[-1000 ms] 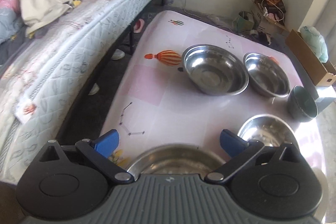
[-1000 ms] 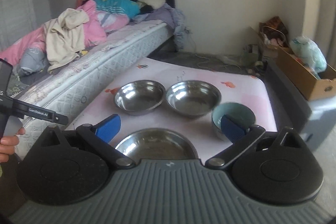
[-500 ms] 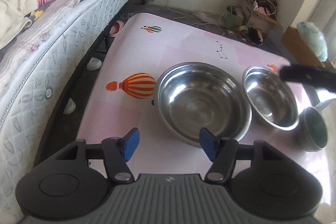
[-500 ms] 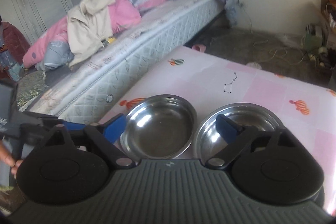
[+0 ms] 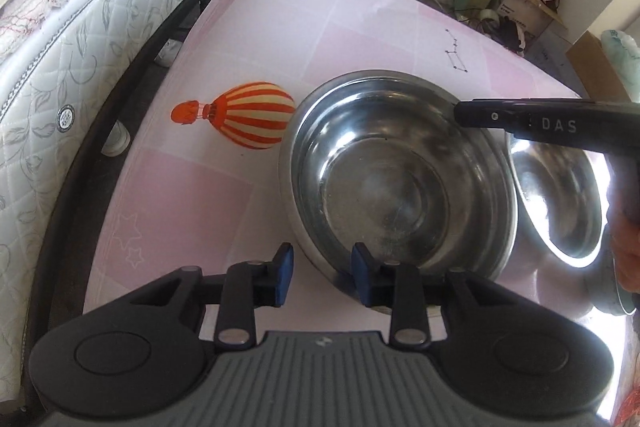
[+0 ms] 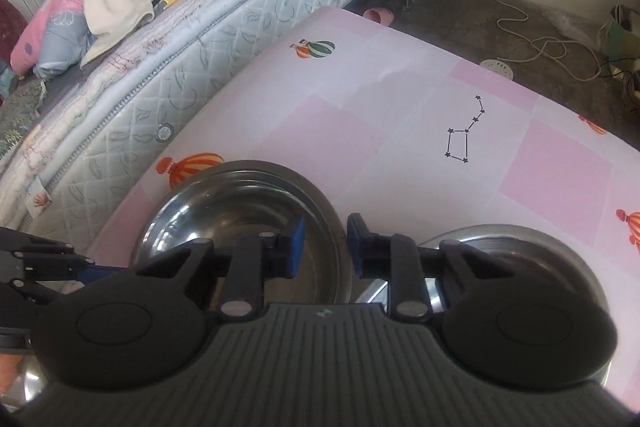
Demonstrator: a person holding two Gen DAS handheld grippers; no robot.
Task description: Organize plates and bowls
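A large steel bowl [image 5: 400, 183] is seen on the pink patterned table [image 5: 192, 195], just beside a second steel bowl [image 5: 560, 195] on its right. The large one is round and shiny, with a flat scuffed bottom and a thin rolled rim. The left gripper [image 5: 322, 273] is closing with the near rim between its blue pads; whether the pads already press cannot be told. The right gripper [image 6: 325, 249] is closing over the bowl's right rim [image 6: 336, 223], a small gap still visible
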